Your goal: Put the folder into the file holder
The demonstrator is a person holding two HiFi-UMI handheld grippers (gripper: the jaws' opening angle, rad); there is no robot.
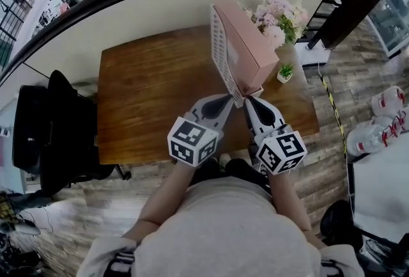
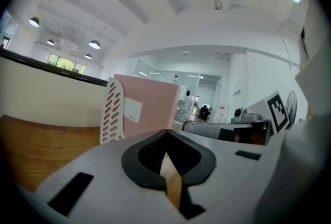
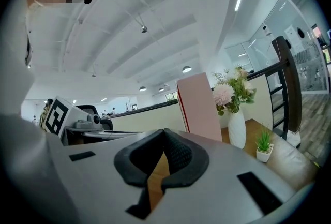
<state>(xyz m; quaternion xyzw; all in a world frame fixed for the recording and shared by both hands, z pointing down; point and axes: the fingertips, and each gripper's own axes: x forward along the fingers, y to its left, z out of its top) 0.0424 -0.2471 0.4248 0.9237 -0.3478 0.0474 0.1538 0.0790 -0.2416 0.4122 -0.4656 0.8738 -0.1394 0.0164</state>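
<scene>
A pink folder stands upright in a white perforated file holder at the middle of the wooden table. Both grippers sit at the holder's near end, close together. My left gripper is shut with nothing between its fingers, its tip just left of the holder's front corner. My right gripper is shut too and holds nothing, just right of that corner. From the left gripper I see the holder and the folder ahead. Past the right gripper the folder rises.
A white vase of pink flowers and a small potted plant stand at the table's right, behind the holder. A black chair is left of the table. Water bottles lie on the floor at the right.
</scene>
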